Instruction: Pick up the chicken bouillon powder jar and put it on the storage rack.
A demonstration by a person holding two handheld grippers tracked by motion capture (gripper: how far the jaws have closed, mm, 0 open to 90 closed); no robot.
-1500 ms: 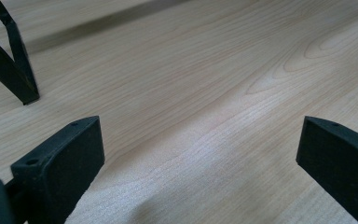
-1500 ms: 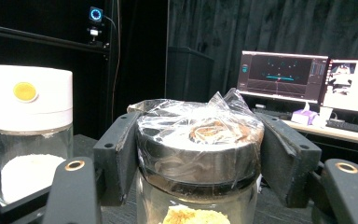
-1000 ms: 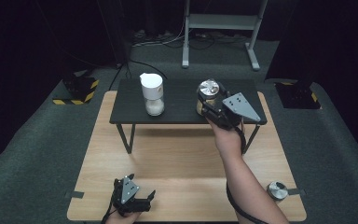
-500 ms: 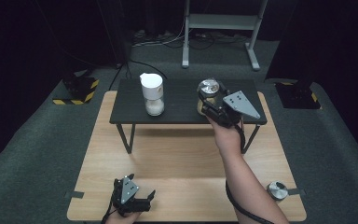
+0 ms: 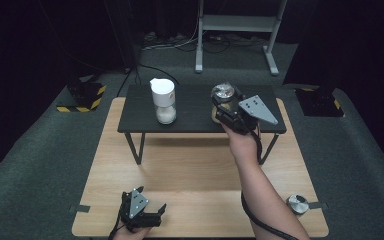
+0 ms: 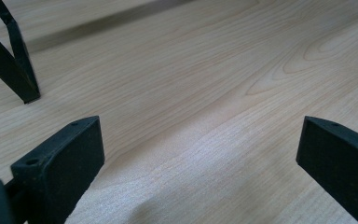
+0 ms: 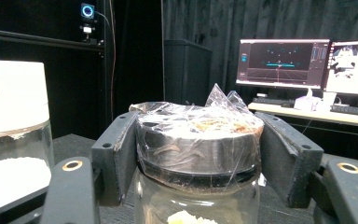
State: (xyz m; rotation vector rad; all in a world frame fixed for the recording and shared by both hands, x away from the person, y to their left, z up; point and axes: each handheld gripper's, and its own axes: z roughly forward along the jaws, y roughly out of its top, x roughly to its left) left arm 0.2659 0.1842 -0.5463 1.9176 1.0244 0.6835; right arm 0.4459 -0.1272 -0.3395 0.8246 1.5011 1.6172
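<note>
Your right gripper (image 7: 200, 154) clamps the film-wrapped lid (image 7: 199, 140) of the glass jar (image 7: 186, 205); no label reads. Your left gripper (image 6: 200, 154) rests with its jaws wide apart on the wooden table (image 6: 205, 84).

The right hand-held gripper (image 5: 226, 109) reaches forward on an outstretched arm, jaws clamped; the left hand-held gripper (image 5: 152, 216) rests low, jaws apart.

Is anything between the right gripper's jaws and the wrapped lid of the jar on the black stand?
Nothing visible. The right gripper has its jaws closed against both sides of the plastic-wrapped lid of the jar. The white-capped jar stands apart, to one side.
</note>
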